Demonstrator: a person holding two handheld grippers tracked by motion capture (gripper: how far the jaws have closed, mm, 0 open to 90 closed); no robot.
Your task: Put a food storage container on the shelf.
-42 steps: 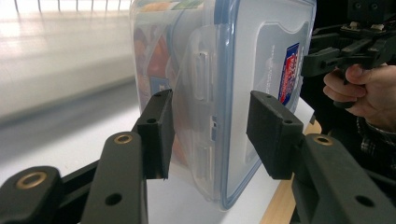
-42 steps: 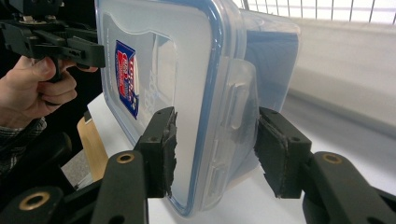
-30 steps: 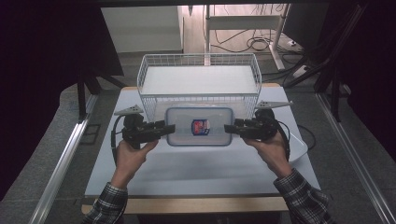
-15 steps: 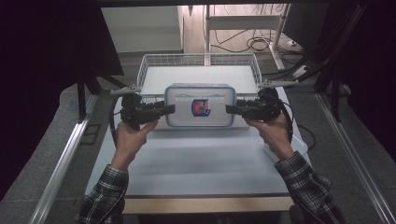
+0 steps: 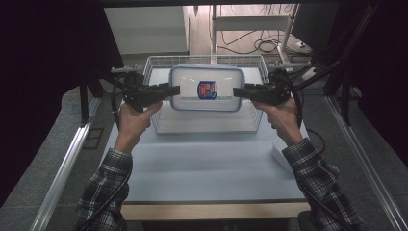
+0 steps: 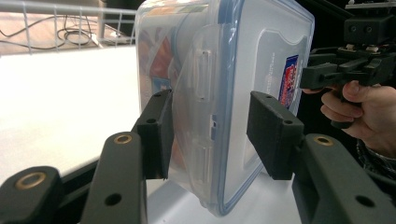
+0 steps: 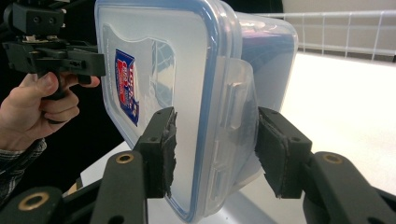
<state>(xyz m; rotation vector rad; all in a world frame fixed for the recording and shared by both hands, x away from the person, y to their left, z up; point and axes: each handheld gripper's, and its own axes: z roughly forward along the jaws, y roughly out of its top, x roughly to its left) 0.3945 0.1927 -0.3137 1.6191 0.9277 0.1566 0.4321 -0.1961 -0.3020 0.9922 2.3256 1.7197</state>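
Above the wire basket, left gripper and right gripper clamp the lidded container between them.

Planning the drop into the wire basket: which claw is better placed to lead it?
Neither clearly: the left claw and right claw grip opposite ends of the container, level above the basket. Lowering together looks safest.

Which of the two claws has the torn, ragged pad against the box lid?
The right claw: its lid-side pad is frayed, while the left claw has smooth pads on the box.
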